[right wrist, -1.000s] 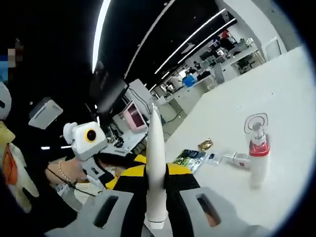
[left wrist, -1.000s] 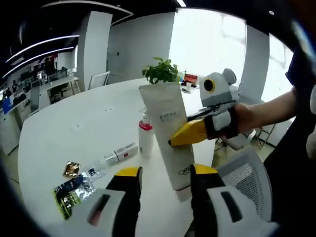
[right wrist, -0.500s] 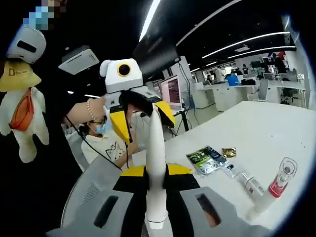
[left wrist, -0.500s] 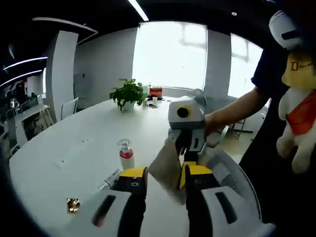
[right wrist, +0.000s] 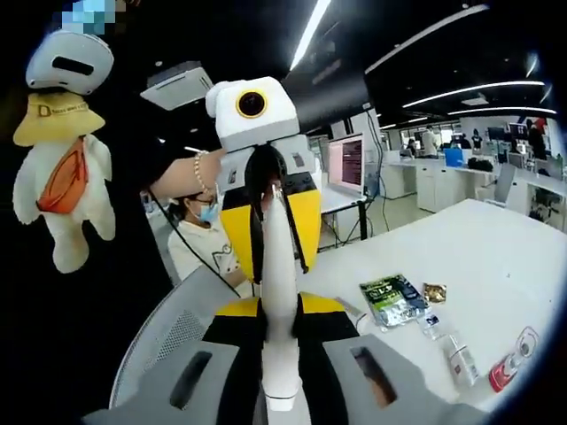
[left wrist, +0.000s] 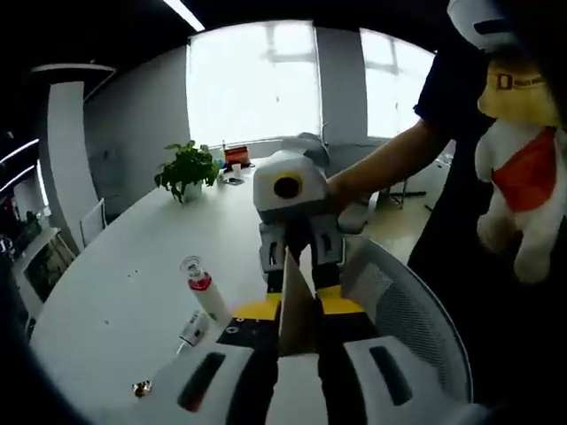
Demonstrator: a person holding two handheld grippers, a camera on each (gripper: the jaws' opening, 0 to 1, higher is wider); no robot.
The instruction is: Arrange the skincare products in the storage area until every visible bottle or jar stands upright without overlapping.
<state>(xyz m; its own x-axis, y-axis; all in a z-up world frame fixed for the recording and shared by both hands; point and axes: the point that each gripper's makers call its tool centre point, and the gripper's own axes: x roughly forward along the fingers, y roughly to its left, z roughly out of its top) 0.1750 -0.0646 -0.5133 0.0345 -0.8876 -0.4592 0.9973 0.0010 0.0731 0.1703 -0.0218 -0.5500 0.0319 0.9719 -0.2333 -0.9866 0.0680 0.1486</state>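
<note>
A white squeeze tube (left wrist: 299,305) (right wrist: 276,266) is held in the air, edge-on, between both grippers, which face each other. My left gripper (left wrist: 299,310) (right wrist: 273,232) has its yellow jaws pressed against the tube's crimped end. My right gripper (right wrist: 279,307) (left wrist: 299,266) is shut on the cap end. On the white table (left wrist: 106,292) (right wrist: 505,257), a white pump bottle with a red band (left wrist: 202,297) (right wrist: 512,361) stands upright. A small white bottle (left wrist: 190,329) (right wrist: 459,359) lies beside it.
A green sachet (right wrist: 390,299), a gold sachet (right wrist: 434,292) (left wrist: 140,387) and a clear sachet (right wrist: 431,323) lie on the table. A grey mesh chair (left wrist: 403,310) (right wrist: 173,332) stands below the grippers. A potted plant (left wrist: 188,168) is at the far side. A plush toy (left wrist: 523,168) (right wrist: 62,168) hangs beside me.
Both views have swung round. The tube has turned edge-on to the left gripper, whose jaws have closed in around its end, face to face with the right gripper.
</note>
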